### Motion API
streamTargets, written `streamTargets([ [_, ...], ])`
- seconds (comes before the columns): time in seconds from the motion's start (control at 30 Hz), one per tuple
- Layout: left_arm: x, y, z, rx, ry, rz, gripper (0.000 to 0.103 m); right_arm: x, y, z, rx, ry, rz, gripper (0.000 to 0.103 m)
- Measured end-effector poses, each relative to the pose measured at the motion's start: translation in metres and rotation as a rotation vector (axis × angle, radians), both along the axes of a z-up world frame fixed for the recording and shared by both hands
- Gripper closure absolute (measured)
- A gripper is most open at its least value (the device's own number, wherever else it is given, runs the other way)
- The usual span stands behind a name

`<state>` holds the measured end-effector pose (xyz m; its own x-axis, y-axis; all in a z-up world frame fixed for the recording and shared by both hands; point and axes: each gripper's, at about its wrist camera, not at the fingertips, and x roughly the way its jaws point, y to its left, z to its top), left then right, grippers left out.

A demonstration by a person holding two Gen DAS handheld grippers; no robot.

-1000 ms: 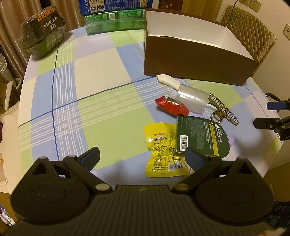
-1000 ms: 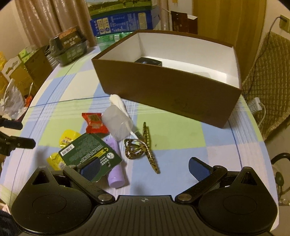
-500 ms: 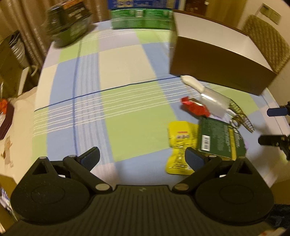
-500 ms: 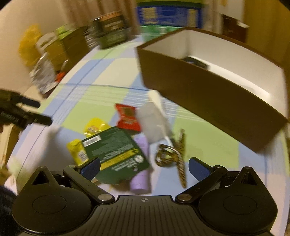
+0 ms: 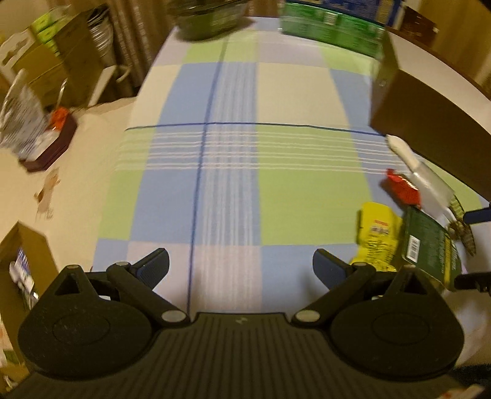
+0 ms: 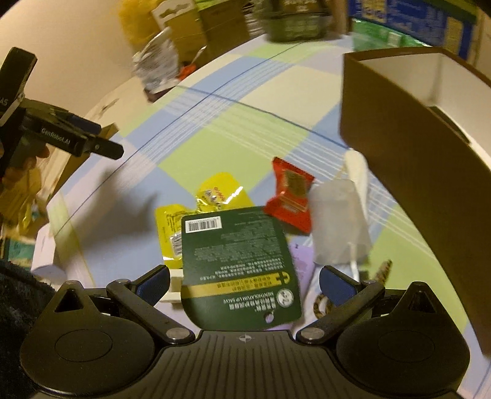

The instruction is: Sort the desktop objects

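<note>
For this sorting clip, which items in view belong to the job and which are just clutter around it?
Job items:
dark green lip-salve card
yellow snack sachet
red foil candy wrapper
white-handled cling-film roller
leopard-print hair claw
lilac tube
brown cardboard box

Lying about:
green cartons
dark snack basket
checked tablecloth

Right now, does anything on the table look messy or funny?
Yes. The green card package lies slanted on top of the yellow packet and a purple item, all jumbled beside the brown box.
</note>
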<state>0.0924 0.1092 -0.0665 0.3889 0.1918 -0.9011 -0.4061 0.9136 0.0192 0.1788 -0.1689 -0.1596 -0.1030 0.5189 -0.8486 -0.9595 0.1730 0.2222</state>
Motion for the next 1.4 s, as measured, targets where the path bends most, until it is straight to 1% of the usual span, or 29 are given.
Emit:
streamTargets([
  [0.1, -0.004, 0.002, -0.001, 0.000, 0.007, 0.039, 0.004, 0.002, 0.007, -0.005, -0.006, 0.021, 0.045, 0.002],
  [0.27, -0.010, 0.000, -0.006, -0.005, 0.023, 0.074, 0.004, 0.005, 0.020, -0.016, -0.016, 0.042, 0.096, 0.002],
  [0.4, -0.012, -0.002, -0.009, -0.010, 0.038, 0.087, 0.004, 0.008, 0.028, -0.026, -0.025, 0.065, 0.111, 0.002],
  [0.5, -0.011, -0.004, -0.011, -0.013, 0.043, 0.083, 0.004, 0.007, 0.030, -0.034, -0.027, 0.053, 0.119, 0.003],
  [0.53, -0.011, -0.005, -0.011, -0.013, 0.043, 0.081, 0.004, 0.006, 0.031, -0.035, -0.020, 0.045, 0.132, 0.008],
  [0.57, -0.010, -0.006, -0.012, -0.014, 0.043, 0.077, 0.004, 0.005, 0.031, -0.034, -0.010, 0.040, 0.144, 0.016],
  [0.7, -0.007, -0.008, -0.013, -0.019, 0.042, 0.061, 0.004, 0.003, 0.029, -0.031, -0.003, 0.022, 0.142, 0.016],
  [0.83, -0.003, -0.011, -0.013, -0.026, 0.037, 0.036, 0.004, -0.001, 0.020, -0.023, 0.016, 0.015, 0.114, 0.016],
  [1.0, 0.007, -0.018, -0.016, -0.035, 0.031, -0.021, 0.004, -0.004, 0.005, -0.007, 0.055, 0.009, 0.057, 0.016],
  [1.13, 0.019, -0.030, -0.019, -0.047, 0.026, -0.092, 0.004, -0.008, -0.006, 0.004, 0.071, -0.012, 0.002, 0.016],
  [1.23, 0.030, -0.043, -0.023, -0.061, 0.013, -0.168, 0.005, -0.007, -0.017, 0.011, 0.082, -0.015, -0.062, 0.016],
  [1.33, 0.041, -0.055, -0.028, -0.093, -0.007, -0.269, 0.008, -0.003, -0.030, 0.016, 0.085, -0.023, -0.137, 0.016],
  [1.4, 0.048, -0.060, -0.032, -0.103, -0.013, -0.329, 0.008, -0.001, -0.040, 0.018, 0.083, -0.029, -0.195, 0.016],
])
